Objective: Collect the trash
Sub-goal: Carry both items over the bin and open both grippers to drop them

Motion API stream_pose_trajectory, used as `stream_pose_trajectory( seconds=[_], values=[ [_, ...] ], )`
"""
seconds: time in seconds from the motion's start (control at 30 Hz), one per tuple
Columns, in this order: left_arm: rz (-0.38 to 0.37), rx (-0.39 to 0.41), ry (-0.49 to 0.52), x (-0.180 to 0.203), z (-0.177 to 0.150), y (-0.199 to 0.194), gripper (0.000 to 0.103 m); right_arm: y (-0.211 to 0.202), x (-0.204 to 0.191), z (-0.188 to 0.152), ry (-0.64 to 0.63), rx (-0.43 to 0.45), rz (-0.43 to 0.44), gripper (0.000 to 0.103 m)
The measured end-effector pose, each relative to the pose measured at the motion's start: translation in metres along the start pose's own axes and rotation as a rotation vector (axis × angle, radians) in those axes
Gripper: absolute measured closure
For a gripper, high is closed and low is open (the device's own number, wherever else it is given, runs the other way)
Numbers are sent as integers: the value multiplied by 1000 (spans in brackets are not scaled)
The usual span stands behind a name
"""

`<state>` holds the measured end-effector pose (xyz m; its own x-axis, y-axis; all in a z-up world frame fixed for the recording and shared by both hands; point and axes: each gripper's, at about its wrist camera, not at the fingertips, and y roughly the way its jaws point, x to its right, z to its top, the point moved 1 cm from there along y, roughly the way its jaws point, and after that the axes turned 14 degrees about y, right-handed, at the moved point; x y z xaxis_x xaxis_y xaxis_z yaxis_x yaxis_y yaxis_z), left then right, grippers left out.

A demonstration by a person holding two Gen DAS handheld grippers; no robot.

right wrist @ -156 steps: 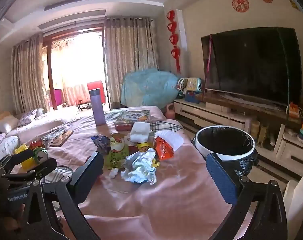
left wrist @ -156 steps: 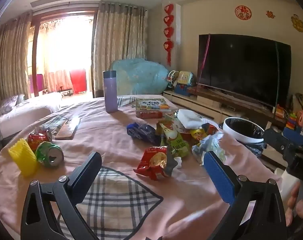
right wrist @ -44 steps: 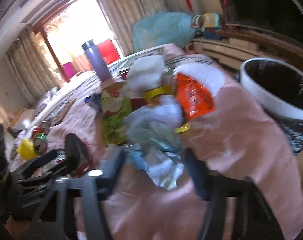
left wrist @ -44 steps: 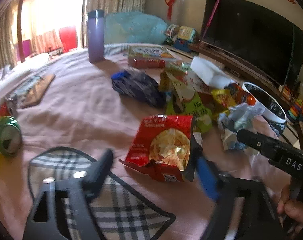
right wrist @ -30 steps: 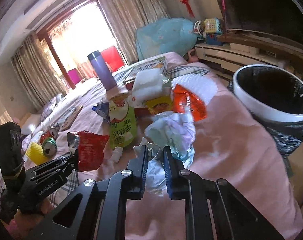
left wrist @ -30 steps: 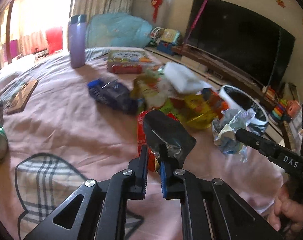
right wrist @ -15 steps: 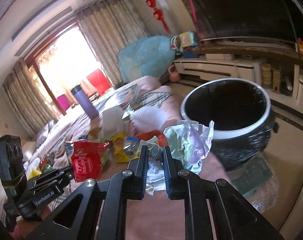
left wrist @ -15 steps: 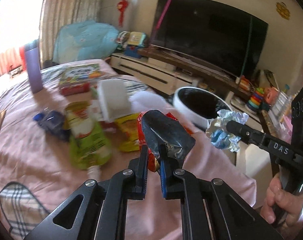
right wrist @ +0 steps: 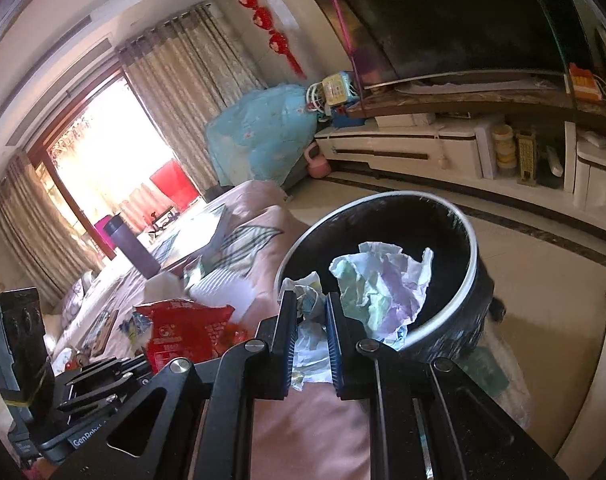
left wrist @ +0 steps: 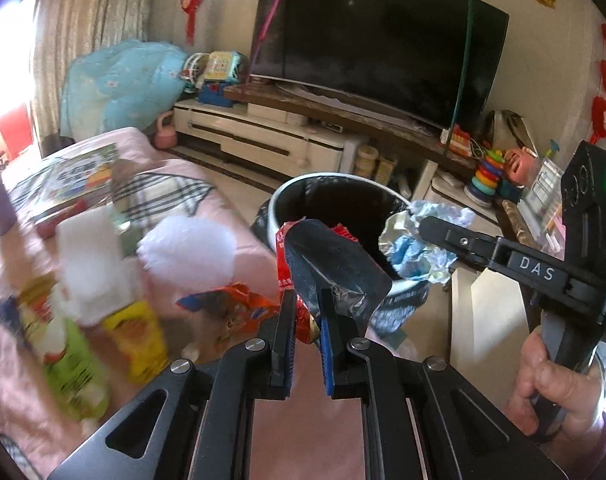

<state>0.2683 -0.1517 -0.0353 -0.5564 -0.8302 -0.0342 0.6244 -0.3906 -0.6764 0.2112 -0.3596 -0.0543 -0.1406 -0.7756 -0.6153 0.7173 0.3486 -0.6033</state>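
Observation:
My left gripper (left wrist: 307, 312) is shut on a red snack wrapper (left wrist: 331, 264) with a silver inside, held up in front of the round black bin (left wrist: 343, 208) with a white rim. My right gripper (right wrist: 309, 320) is shut on a crumpled wad of pale paper and foil (right wrist: 379, 284), which hangs over the near rim of the bin (right wrist: 455, 304). In the left wrist view the right gripper (left wrist: 419, 226) comes in from the right with its crumpled wad (left wrist: 415, 248) above the bin's edge. In the right wrist view the left gripper's red wrapper (right wrist: 183, 328) shows at lower left.
More wrappers lie on the pink cloth (left wrist: 207, 208): an orange one (left wrist: 227, 304), a yellow-green pouch (left wrist: 75, 344), white tissue (left wrist: 187, 248) and a white block (left wrist: 91, 252). A purple bottle (right wrist: 131, 248) stands farther back. A white TV cabinet (left wrist: 271, 140) and a large TV (left wrist: 375, 56) stand beyond the bin.
Both grippers, each still shut on its piece of trash, have swung right from over the table toward the bin. The bin now looks larger and closer in both views.

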Motion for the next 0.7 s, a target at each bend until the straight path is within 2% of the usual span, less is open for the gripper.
stream_pose_trajectory(
  seconds=[0.33,0.53,0.57,0.7],
  values=[
    [-10,-53,32,1,55,79,93,28,28,36,40,-52,15,89],
    [-18,-59,44,3,72,102,93,44,40,45,51,-87,5,89],
    [-20,-58,47,5,72,103,91,46,42,47,56,-91,6,88],
    [-28,-55,40,5,73,105,66,49,49,48,77,-99,16,82]
  ],
)
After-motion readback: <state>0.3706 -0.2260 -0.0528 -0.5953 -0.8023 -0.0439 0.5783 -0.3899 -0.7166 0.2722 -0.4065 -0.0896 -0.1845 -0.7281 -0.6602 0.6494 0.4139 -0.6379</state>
